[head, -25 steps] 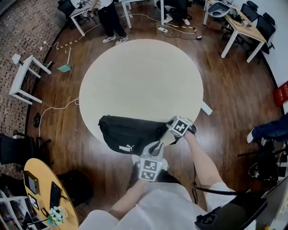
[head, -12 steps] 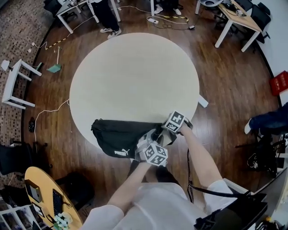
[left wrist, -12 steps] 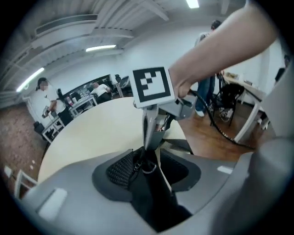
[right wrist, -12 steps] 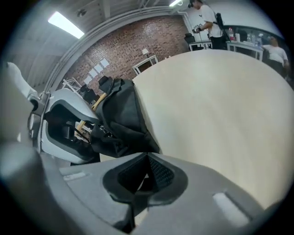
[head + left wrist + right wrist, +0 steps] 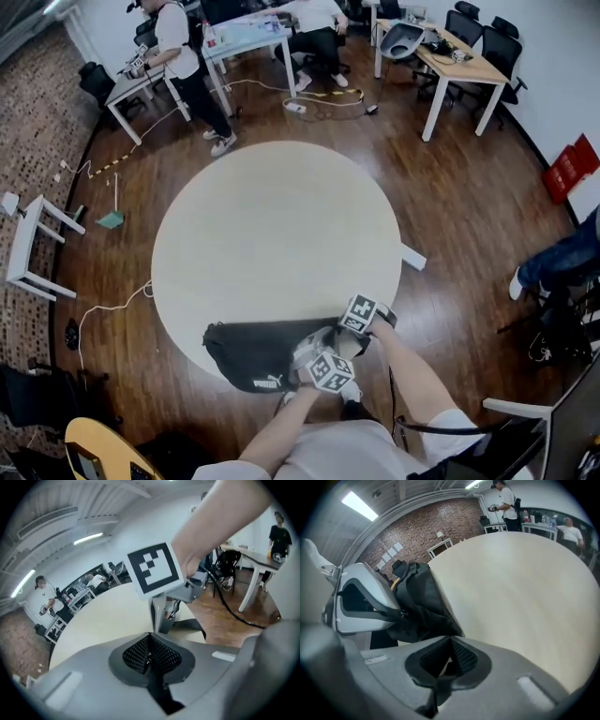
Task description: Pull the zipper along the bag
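At lower centre, the right gripper pins the bag while the left gripper clamps the zipper pull; next, likely drawing it frame-left.

Black bag on table edge, left tongs, right tongs beside it
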A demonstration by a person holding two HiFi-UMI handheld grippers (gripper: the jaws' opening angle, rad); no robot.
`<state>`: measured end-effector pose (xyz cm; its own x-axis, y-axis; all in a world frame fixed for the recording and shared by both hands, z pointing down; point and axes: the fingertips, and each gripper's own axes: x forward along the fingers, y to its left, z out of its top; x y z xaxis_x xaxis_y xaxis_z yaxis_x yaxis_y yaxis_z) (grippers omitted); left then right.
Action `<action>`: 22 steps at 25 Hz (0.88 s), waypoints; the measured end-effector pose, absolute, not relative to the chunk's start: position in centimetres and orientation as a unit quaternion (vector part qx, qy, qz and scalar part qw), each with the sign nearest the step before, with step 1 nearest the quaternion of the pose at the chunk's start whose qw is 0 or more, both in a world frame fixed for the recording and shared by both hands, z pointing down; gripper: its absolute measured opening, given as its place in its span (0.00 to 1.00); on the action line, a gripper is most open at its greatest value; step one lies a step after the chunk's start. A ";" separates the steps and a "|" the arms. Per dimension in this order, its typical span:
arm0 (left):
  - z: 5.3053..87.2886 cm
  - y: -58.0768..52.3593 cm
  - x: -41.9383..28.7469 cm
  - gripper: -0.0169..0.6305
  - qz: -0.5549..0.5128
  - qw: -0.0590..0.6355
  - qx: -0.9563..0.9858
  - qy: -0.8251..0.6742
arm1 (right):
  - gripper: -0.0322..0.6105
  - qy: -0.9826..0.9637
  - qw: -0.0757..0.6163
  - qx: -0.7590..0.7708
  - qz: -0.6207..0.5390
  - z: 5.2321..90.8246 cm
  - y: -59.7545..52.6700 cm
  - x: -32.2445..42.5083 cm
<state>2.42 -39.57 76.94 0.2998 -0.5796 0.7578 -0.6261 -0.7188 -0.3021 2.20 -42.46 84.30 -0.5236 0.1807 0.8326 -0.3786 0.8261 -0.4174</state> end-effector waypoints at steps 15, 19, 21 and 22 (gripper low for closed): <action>69.5 -36.2 -9.3 0.06 0.339 0.096 0.855 -0.381 | 0.04 -0.762 0.543 0.241 0.257 81.8 -43.9 3.4; 69.9 -35.9 -17.2 0.06 0.327 0.125 0.827 -0.439 | 0.04 -0.741 0.556 0.275 0.257 82.7 -43.2 4.0; 70.1 -36.0 -22.1 0.06 0.327 0.133 0.808 -0.472 | 0.04 -0.733 0.562 0.287 0.254 83.0 -42.9 3.8; 70.1 -36.2 -24.6 0.06 0.328 0.136 0.796 -0.489 | 0.04 -0.739 0.553 0.289 0.255 83.0 -42.9 3.0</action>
